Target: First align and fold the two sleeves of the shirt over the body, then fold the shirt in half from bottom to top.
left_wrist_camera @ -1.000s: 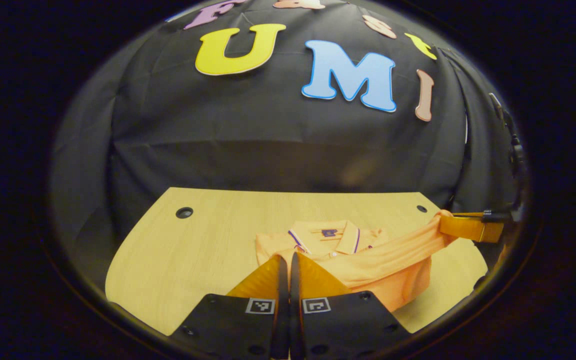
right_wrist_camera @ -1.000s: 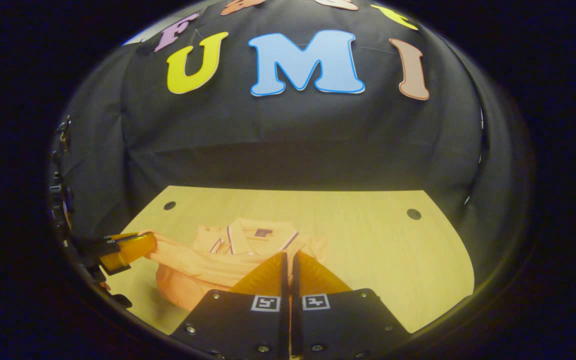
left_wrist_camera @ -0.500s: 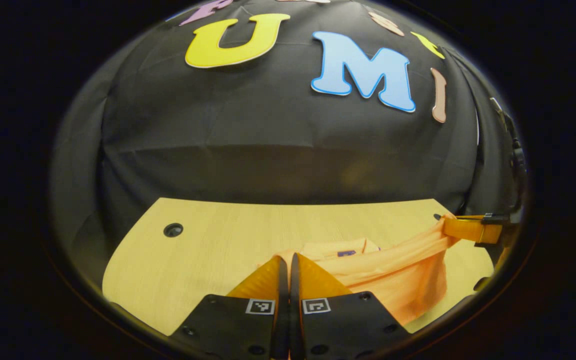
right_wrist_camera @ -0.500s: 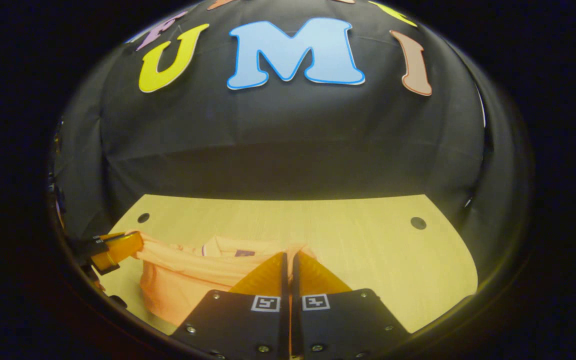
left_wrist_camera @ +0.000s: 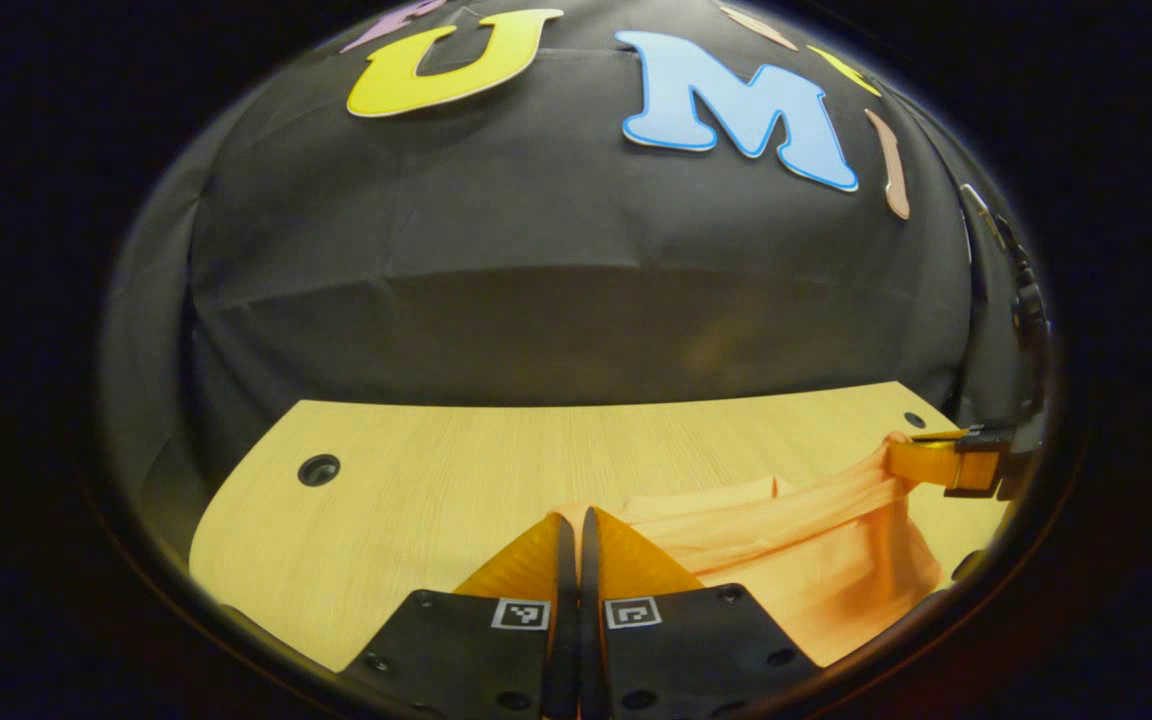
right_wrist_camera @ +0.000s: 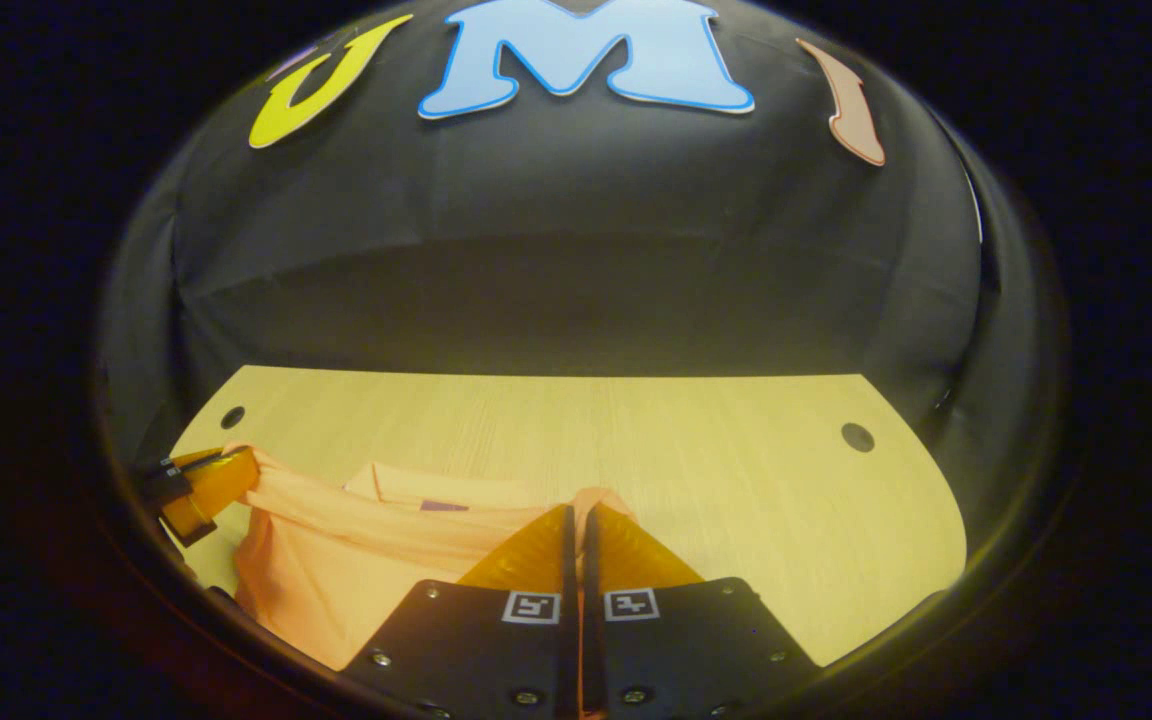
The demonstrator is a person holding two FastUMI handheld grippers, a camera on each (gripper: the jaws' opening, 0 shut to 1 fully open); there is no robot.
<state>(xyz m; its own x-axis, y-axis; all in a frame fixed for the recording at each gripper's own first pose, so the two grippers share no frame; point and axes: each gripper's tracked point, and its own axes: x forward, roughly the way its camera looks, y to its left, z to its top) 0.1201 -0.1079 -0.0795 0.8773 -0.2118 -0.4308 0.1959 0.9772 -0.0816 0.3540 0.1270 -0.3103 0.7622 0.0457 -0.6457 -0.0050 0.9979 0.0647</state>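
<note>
The left tool (left_wrist_camera: 576,515) and the right tool (right_wrist_camera: 578,512) were each seen clamped on the lifted hem of a soft orange polo shirt (left_wrist_camera: 796,545), whose knit cloth was stretched taut between them above the desk (left_wrist_camera: 416,480). Beyond, the pale wood-grain desk with round cable holes (right_wrist_camera: 857,437) was backed by creased black cloth.

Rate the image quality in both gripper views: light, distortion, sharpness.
Left gripper view: warm, dim light, brightest on the pale wooden table; fisheye bends the table's far edge into a curve; the orange polo shirt looks soft, low in detail. Right gripper view: same warm cast, the shirt washed pale, table evenly lit, dark falloff toward the rim; no strong glare.
</note>
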